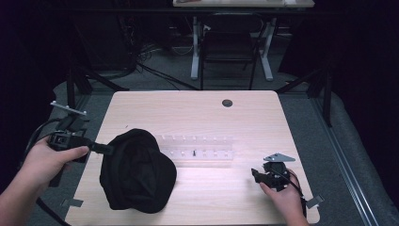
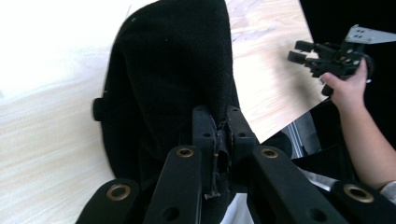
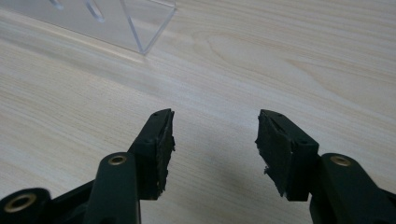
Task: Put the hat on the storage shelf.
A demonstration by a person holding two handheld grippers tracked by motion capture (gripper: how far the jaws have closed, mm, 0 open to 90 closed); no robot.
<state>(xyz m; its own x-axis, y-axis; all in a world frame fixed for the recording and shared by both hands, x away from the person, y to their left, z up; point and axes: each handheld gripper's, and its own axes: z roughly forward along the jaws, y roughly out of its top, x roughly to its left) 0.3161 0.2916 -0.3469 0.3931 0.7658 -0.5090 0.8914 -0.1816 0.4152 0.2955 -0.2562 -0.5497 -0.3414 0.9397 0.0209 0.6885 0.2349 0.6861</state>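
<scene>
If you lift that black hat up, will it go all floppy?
Probably floppy: the black hat looks like soft cloth, slumped on the table. It likely weighs little, since the left gripper pinches just its edge. It shouldn't roll.

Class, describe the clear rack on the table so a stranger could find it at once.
On the wooden table, look just right of the black hat. There lies the clear acrylic rack, with rows of small pegs. It alone is see-through.

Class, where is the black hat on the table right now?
In the high view the black hat lies on the table's near-left part, just left of the clear rack, its edge pinched in the left tool.
</scene>
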